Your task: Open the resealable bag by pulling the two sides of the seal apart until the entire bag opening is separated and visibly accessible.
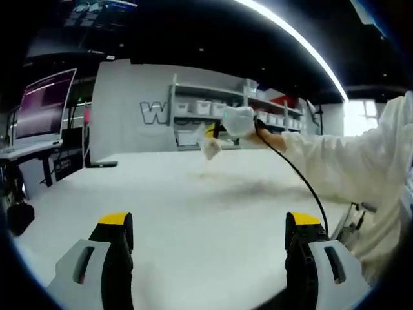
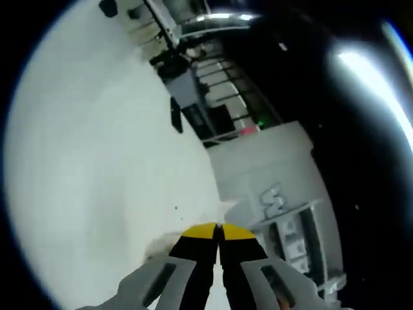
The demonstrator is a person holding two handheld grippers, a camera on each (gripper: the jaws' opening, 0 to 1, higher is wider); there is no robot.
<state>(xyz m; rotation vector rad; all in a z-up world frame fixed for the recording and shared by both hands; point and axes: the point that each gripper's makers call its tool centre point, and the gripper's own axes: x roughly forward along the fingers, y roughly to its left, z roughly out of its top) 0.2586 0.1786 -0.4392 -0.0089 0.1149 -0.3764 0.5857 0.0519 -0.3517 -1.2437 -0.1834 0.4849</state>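
Note:
A small clear resealable bag (image 1: 210, 148) hangs above the far part of the white table (image 1: 193, 206), crumpled and pale. My right gripper (image 1: 213, 132), held by a gloved hand (image 1: 239, 121), is pinched on its top. Seen from the right gripper view, the right gripper (image 2: 218, 231) has its yellow-tipped jaws pressed together, and a faint translucent patch that may be the bag (image 2: 160, 245) lies just left of them. My left gripper (image 1: 210, 226) stands open and wide over the near table, well short of the bag, with nothing between its fingers.
A person's white sleeve (image 1: 361, 161) reaches in from the right, with a black cable (image 1: 303, 181) trailing from the hand. Beyond the table stand a shelf with white bins (image 1: 213, 106) and a monitor (image 1: 45, 103) on a desk at left. A chair (image 2: 175, 115) stands past the table's edge.

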